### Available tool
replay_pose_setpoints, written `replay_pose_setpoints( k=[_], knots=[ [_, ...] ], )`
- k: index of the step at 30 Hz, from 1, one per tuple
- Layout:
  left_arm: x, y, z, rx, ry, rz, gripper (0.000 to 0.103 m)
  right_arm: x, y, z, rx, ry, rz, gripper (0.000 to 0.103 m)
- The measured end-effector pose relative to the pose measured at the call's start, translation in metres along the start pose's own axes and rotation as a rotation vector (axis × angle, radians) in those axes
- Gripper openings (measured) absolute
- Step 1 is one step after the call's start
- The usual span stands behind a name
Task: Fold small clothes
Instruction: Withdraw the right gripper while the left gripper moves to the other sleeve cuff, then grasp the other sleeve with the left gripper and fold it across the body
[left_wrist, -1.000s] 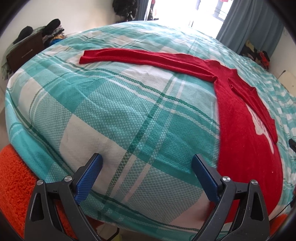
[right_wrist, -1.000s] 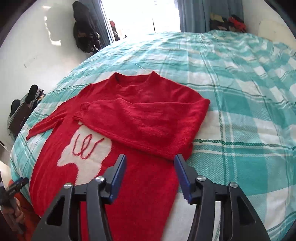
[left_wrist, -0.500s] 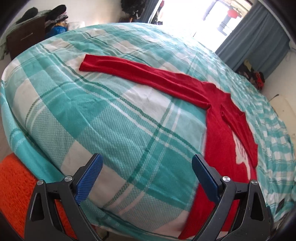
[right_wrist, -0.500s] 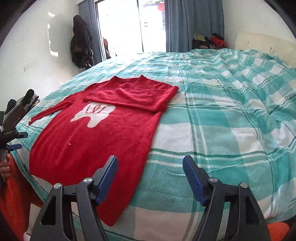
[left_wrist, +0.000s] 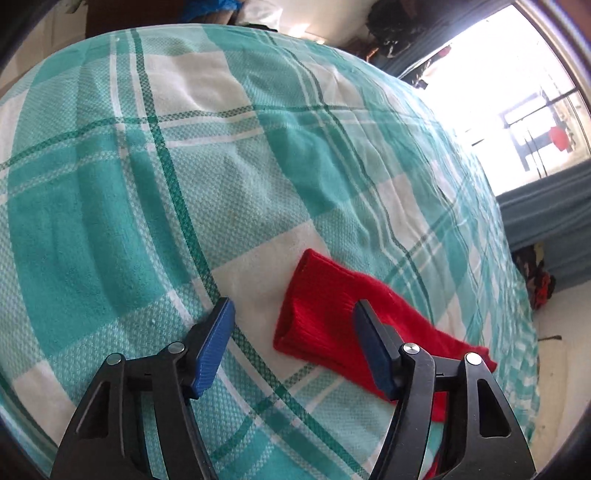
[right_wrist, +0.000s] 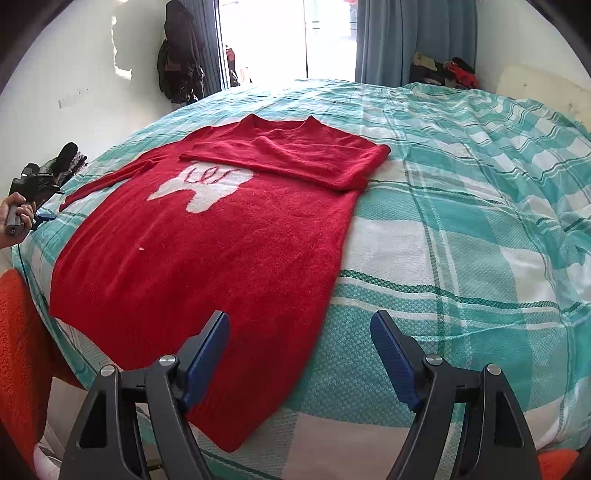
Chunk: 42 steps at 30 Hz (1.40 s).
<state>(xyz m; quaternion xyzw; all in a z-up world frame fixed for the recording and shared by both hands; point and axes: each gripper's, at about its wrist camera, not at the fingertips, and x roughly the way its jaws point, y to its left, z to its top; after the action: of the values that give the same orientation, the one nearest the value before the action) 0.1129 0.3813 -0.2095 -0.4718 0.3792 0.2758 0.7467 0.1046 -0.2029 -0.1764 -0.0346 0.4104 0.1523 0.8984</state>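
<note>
Red sweater (right_wrist: 207, 243) lies flat on the bed (right_wrist: 461, 229), white tooth patch up, one sleeve folded across the chest, other sleeve stretched out sideways. Its cuff (left_wrist: 314, 314) sits just ahead of my left tool (left_wrist: 293, 339); jaws have just been closing, still apart, nothing pinched, cuff between them. My right tool (right_wrist: 299, 354) hangs over the hem edge, jaws spread, empty. Teal plaid bedcover, blue curtain (right_wrist: 384, 37) behind.
</note>
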Motion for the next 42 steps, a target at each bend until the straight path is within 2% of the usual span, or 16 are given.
replay_pose_setpoints(
  k=[2, 5, 6, 10, 15, 20, 22, 23, 24, 25, 26, 29, 31, 34, 38, 42],
  knots=[
    [0.007, -0.010, -0.001, 0.047, 0.003, 0.001, 0.067, 0.002, 0.002, 0.000, -0.008, 0.010, -0.006, 0.078],
    [0.022, -0.029, -0.003, 0.147, 0.085, 0.027, 0.005, 0.006, 0.004, -0.001, -0.009, 0.024, -0.013, 0.078],
    [0.021, -0.034, -0.004, 0.168, 0.080, 0.054, 0.004, 0.007, 0.004, -0.001, -0.009, 0.027, -0.012, 0.078],
    [-0.015, -0.074, 0.001, 0.245, -0.023, 0.075, 0.003, 0.004, 0.005, 0.000, -0.008, 0.009, -0.007, 0.078],
    [-0.075, -0.206, -0.023, 0.433, -0.107, -0.096, 0.003, -0.001, 0.004, 0.002, -0.003, -0.023, 0.021, 0.078],
    [-0.112, -0.364, -0.143, 0.727, -0.087, -0.337, 0.004, -0.001, -0.002, 0.006, 0.029, -0.040, 0.043, 0.078],
    [-0.107, -0.409, -0.209, 0.844, -0.055, -0.379, 0.008, -0.002, -0.005, 0.005, 0.045, -0.045, 0.046, 0.078],
    [-0.098, -0.424, -0.243, 0.900, -0.029, -0.375, 0.023, -0.002, -0.007, 0.005, 0.051, -0.046, 0.045, 0.078],
    [-0.081, -0.433, -0.276, 0.955, 0.024, -0.357, 0.063, -0.003, -0.009, 0.005, 0.059, -0.046, 0.042, 0.078],
    [-0.062, -0.435, -0.305, 0.992, 0.073, -0.315, 0.080, -0.004, -0.011, 0.005, 0.068, -0.047, 0.040, 0.078],
    [-0.048, -0.426, -0.333, 1.014, 0.099, -0.280, 0.082, -0.005, -0.014, 0.005, 0.077, -0.049, 0.038, 0.078],
    [-0.019, -0.373, -0.384, 1.065, 0.239, -0.238, 0.063, -0.012, -0.025, 0.005, 0.117, -0.069, 0.029, 0.078],
    [-0.018, -0.329, -0.385, 1.053, 0.272, -0.200, 0.057, -0.018, -0.034, 0.003, 0.160, -0.084, 0.031, 0.078],
    [-0.032, -0.276, -0.337, 0.979, 0.206, -0.156, 0.059, -0.022, -0.045, 0.000, 0.208, -0.089, 0.036, 0.078],
    [-0.034, -0.240, -0.257, 0.959, 0.039, -0.001, 0.072, -0.018, -0.050, 0.001, 0.234, -0.085, 0.051, 0.078],
    [-0.010, -0.232, -0.227, 0.981, 0.032, 0.061, 0.071, -0.008, -0.048, 0.005, 0.231, -0.069, 0.065, 0.078]
  ],
)
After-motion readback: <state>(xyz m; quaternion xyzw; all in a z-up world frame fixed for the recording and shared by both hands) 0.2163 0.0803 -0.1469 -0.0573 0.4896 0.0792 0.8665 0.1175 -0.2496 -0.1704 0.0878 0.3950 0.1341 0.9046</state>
